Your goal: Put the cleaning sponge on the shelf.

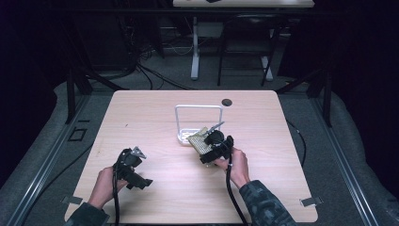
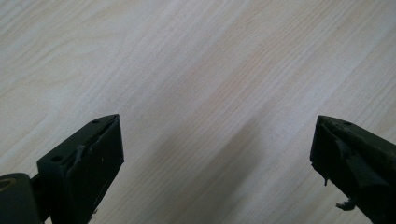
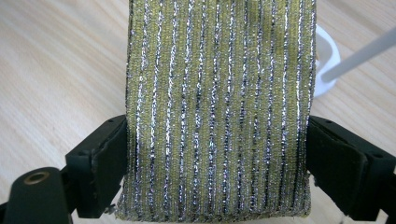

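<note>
A yellow-green sponge (image 1: 199,140) (image 3: 219,93) with silver stripes is clamped between the jaws of my right gripper (image 1: 210,142) (image 3: 217,154), which press on its two sides. It is held just above the table, beside the base of a white wire rack (image 1: 198,107) (image 3: 328,51). My left gripper (image 1: 133,167) (image 2: 217,144) stays low over bare wood at the front left. Its jaws stand wide apart with nothing between them.
The light wooden table (image 1: 155,117) has a dark cable hole (image 1: 227,102) near its far edge. The rack stands in the middle of the table. A second table (image 1: 242,4) and chair legs stand in the dark behind.
</note>
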